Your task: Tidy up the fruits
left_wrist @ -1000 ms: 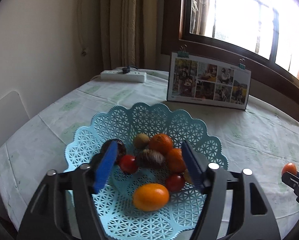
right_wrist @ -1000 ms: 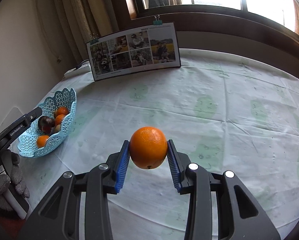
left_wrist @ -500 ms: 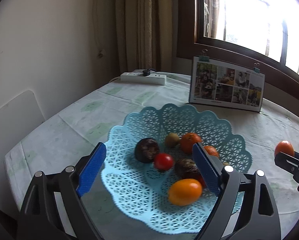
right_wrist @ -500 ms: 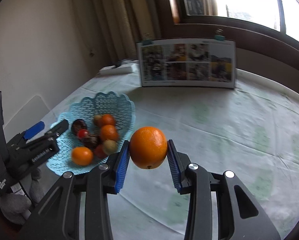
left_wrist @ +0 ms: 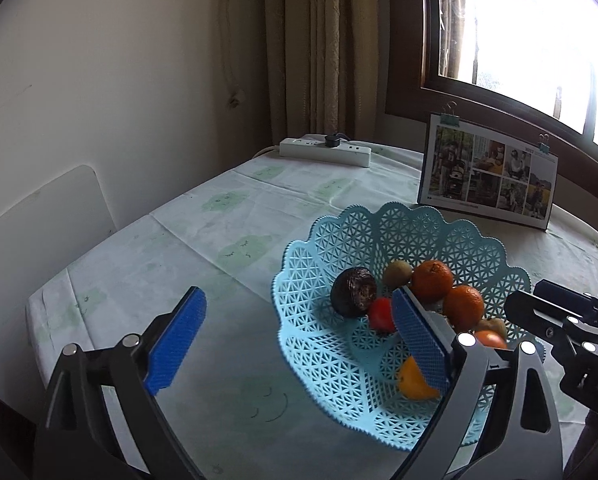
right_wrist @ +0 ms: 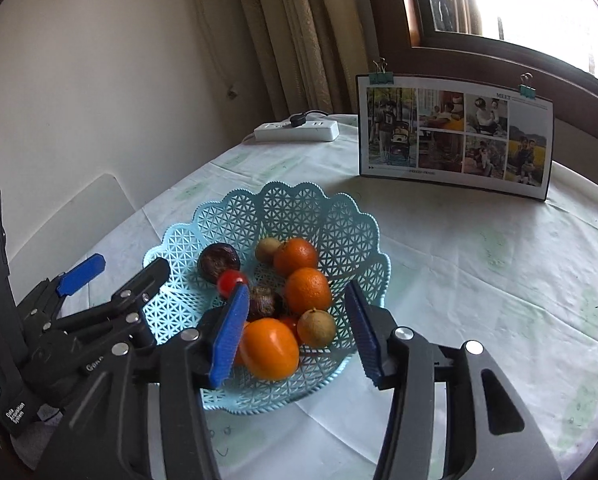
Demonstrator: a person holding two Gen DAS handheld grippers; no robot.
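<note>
- You are holding your right gripper (right_wrist: 295, 336) over the near rim of the blue lattice basket (right_wrist: 339, 220), its blue pads spread wide and gripping nothing.
- Between those pads, in the right wrist view, a large orange fruit (right_wrist: 269, 348) is lying in the near part of the basket, with a small brownish-green fruit (right_wrist: 316, 327) just beside it.
- Two oranges (right_wrist: 308, 290) are sitting behind them toward the middle, one touching the other, and a small greenish fruit (right_wrist: 267, 249) is resting at the far one's left.
- A dark round fruit (right_wrist: 219, 261) is lying at the basket's left side with a small red fruit (right_wrist: 231, 281) in front of it; another dark fruit (right_wrist: 263, 302) is partly hidden behind your right gripper's left pad.
- You are keeping your left gripper (left_wrist: 299, 344) at the basket's left edge, its pads far apart and empty; its right pad is reaching over the basket's bowl.
- The basket is standing on the table (right_wrist: 479, 264) near its left edge, with a photo board (right_wrist: 455, 136) upright toward the far edge and a white power strip (right_wrist: 299, 131) at the far left corner.
</note>
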